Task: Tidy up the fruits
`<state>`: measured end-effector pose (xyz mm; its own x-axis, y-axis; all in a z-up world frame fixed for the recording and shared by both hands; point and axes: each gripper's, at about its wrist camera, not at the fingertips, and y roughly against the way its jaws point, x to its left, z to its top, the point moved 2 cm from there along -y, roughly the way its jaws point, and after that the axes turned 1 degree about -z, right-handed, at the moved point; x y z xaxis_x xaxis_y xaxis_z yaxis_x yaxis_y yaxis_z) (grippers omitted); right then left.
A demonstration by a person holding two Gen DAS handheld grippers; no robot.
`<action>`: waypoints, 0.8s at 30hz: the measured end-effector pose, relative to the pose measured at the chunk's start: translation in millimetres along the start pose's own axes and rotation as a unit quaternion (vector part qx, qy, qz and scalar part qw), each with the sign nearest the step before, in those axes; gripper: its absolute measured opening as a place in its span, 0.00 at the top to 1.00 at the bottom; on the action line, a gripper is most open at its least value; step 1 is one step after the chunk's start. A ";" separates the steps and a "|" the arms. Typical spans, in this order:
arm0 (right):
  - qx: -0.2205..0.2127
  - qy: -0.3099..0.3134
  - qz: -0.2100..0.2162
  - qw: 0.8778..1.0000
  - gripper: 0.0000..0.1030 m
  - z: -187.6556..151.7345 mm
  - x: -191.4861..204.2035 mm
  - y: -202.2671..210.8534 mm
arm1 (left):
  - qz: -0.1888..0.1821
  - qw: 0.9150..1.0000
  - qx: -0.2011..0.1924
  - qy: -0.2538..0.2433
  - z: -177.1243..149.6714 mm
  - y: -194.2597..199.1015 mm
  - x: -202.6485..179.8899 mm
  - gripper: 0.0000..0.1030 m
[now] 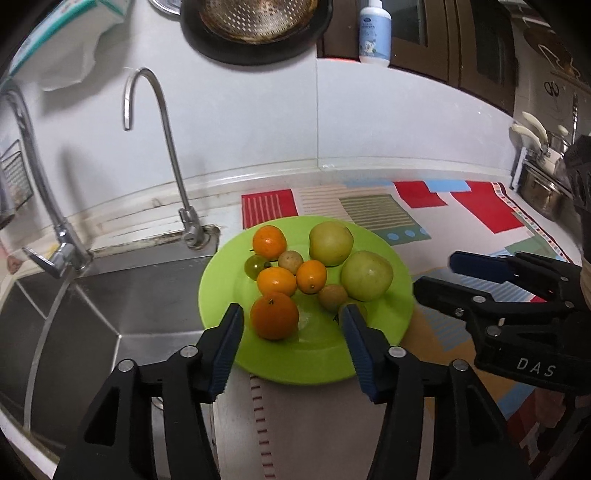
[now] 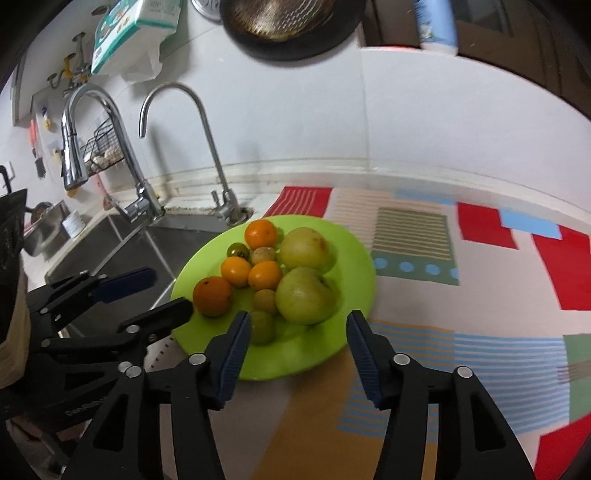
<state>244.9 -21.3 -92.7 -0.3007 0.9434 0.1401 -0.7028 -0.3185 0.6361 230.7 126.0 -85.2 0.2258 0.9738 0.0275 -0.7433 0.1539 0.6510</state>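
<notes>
A lime green plate (image 1: 317, 362) sits on the counter beside the sink and also shows in the right wrist view (image 2: 354, 266). It holds several fruits: oranges such as the nearest one (image 1: 274, 316) (image 2: 212, 296), two green apples (image 1: 366, 275) (image 2: 305, 295), small brown fruits (image 1: 332, 296) and a green tomato (image 1: 255, 266). My left gripper (image 1: 291, 314) is open over the plate's near side, its fingers flanking the nearest orange. My right gripper (image 2: 298, 320) is open and empty just before the plate's near right edge; it also shows in the left wrist view (image 1: 436, 273).
A steel sink (image 1: 110, 295) lies left of the plate with two faucets (image 1: 162, 147) behind it. A colourful patterned mat (image 2: 461, 295) covers the counter to the right. Pots (image 1: 543, 195) stand at the far right. A colander (image 1: 255, 18) and a bottle (image 1: 375, 33) are above.
</notes>
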 end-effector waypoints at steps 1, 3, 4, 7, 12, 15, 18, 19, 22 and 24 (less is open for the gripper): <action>-0.004 -0.002 -0.007 1.000 0.41 -0.8 -2.0 5.5 | 0.003 1.000 -0.002 0.002 -0.4 3.7 -1.3 0.40; -0.012 -0.008 -0.018 1.000 0.37 -1.7 -5.8 14.5 | 0.010 1.000 -0.008 0.005 -1.2 12.6 -4.8 0.37; -0.018 -0.010 -0.023 1.000 0.35 -2.5 -8.0 19.9 | 0.014 1.000 -0.011 0.006 -1.5 16.1 -6.1 0.34; -0.033 -0.013 -0.046 0.998 0.29 -5.0 -13.2 37.3 | 0.022 0.999 -0.021 0.011 -2.4 28.3 -10.7 0.33; -0.053 -0.014 -0.071 0.996 0.24 -11.5 -18.1 65.3 | 0.032 0.998 -0.041 0.022 -5.0 52.0 -20.1 0.21; -0.063 -0.012 -0.080 0.995 0.21 -16.6 -19.4 81.5 | 0.037 0.998 -0.054 0.023 -7.6 67.2 -27.7 0.16; -0.070 -0.012 -0.082 0.994 0.19 -22.8 -20.4 97.5 | 0.046 0.997 -0.063 0.023 -12.2 82.4 -35.8 0.12; -0.074 -0.012 -0.085 0.994 0.18 -25.6 -21.0 103.7 | 0.048 0.996 -0.067 0.023 -14.1 88.3 -38.9 0.11; -0.080 -0.011 -0.090 0.993 0.15 -33.4 -22.7 119.4 | 0.055 0.995 -0.075 0.027 -19.6 101.8 -46.3 0.08; -0.083 -0.009 -0.094 0.992 0.14 -39.3 -23.3 129.3 | 0.061 0.995 -0.080 0.028 -24.3 111.6 -52.2 0.07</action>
<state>135.8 -88.2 -43.6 -0.1434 0.9886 0.0460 -0.8424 -0.1463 0.5185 120.7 96.5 -32.3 0.0959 0.9940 0.0530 -0.8542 0.0549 0.5170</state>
